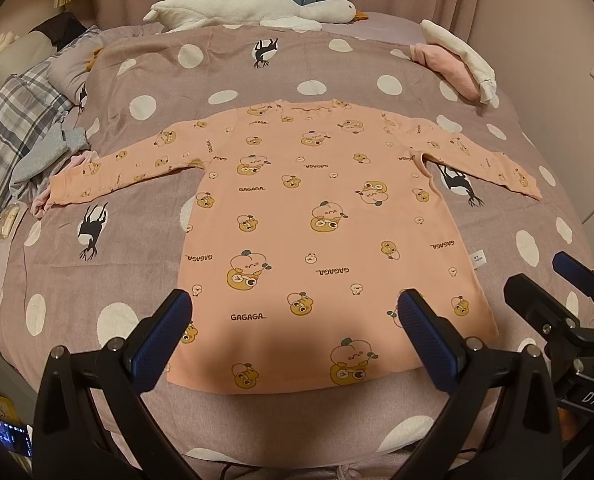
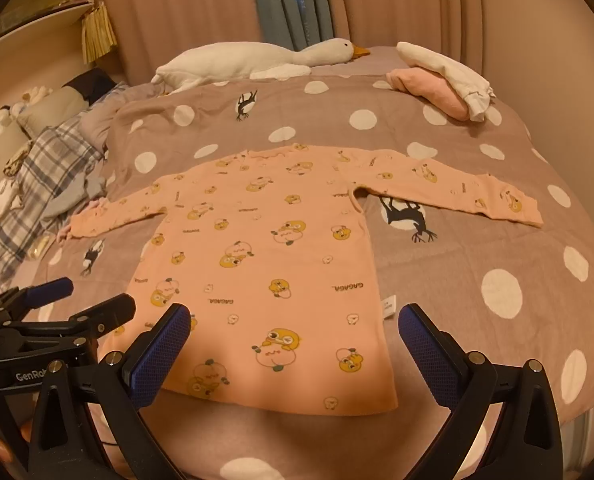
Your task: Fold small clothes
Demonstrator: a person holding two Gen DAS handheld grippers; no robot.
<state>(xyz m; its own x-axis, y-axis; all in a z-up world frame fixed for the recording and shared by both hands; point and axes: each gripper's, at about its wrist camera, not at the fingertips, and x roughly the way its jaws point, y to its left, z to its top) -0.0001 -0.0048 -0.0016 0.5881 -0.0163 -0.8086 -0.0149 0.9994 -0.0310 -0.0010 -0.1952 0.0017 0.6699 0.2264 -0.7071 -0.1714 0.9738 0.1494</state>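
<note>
A small pink long-sleeved shirt [image 1: 305, 224] with cartoon prints lies flat on the bed, both sleeves spread out sideways, neck at the far side, hem toward me. It also shows in the right wrist view [image 2: 265, 264]. My left gripper [image 1: 295, 308] is open and empty, held above the shirt's hem. My right gripper [image 2: 295, 320] is open and empty, held above the hem's right part. The right gripper shows at the right edge of the left wrist view [image 1: 545, 280]. The left gripper shows at the left edge of the right wrist view [image 2: 85, 296].
The bed cover [image 1: 97, 280] is mauve with white dots. A white goose plush [image 1: 257, 8] lies at the far side. Folded pink and white clothes [image 1: 457, 60] sit far right. A pile of clothes and a plaid blanket [image 1: 21, 128] lie at the left.
</note>
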